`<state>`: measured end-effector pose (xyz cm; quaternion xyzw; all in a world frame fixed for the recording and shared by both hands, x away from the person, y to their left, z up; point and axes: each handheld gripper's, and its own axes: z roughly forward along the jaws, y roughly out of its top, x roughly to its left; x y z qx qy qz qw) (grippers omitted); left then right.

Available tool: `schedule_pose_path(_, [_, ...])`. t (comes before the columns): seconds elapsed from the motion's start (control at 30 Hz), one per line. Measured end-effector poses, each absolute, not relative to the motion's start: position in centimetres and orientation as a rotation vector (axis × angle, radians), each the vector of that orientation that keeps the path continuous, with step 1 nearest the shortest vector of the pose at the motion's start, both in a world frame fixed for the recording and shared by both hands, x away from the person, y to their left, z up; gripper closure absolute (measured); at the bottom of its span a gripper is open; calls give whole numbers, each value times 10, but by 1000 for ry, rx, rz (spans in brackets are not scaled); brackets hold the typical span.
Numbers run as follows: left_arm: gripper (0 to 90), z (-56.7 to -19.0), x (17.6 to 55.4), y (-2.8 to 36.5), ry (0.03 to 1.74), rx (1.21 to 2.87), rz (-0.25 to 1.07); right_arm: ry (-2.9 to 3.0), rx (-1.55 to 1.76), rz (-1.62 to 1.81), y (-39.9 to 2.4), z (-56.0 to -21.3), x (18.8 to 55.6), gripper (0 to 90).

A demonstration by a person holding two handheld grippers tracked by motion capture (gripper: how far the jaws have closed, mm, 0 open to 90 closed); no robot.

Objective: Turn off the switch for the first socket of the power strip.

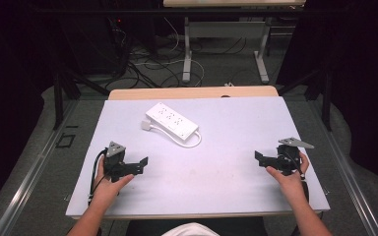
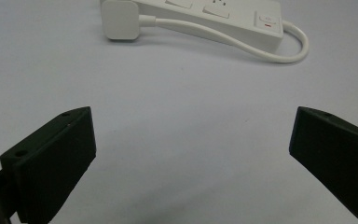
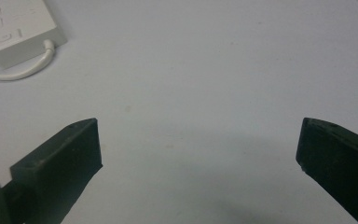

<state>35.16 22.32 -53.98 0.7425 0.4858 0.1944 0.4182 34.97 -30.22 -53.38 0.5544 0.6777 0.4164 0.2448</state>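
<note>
A person holds the left gripper (image 1: 140, 164) and the right gripper (image 1: 259, 158) low over a white desk (image 1: 226, 182), both with jaws spread wide and nothing between them. The white power strip (image 1: 172, 120) lies at the far middle of the desk, well apart from both grippers, its short cord (image 1: 189, 142) looping from the nearer end back along the side to a flat plug (image 1: 146, 126) that rests just beside the strip's other end. In the left gripper view the plug (image 2: 120, 19) and the looped cord (image 2: 242, 43) lie ahead of the open jaws; in the right gripper view the strip's switch end (image 3: 16, 35) sits off to the upper left.

The risks, as they appear: the strip is smooth and light on a slick surface, so a one-sided push may skate it away instead of seating it. A jaw could snag the cord loop and drag the whole strip askew. The flat plug offers little edge to pinch and may slip out.
</note>
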Motion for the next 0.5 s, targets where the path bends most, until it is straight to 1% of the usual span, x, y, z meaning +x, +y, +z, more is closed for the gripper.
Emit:
schedule_pose_path(0.17, [7,-538,352,223,1215,1852,506,1848,1481,1115,-304,-533,340,0])
schedule_pose_path(0.5, [35,-538,354,221,1215,1833,500,1841,1470,1097,-302,-538,342,0])
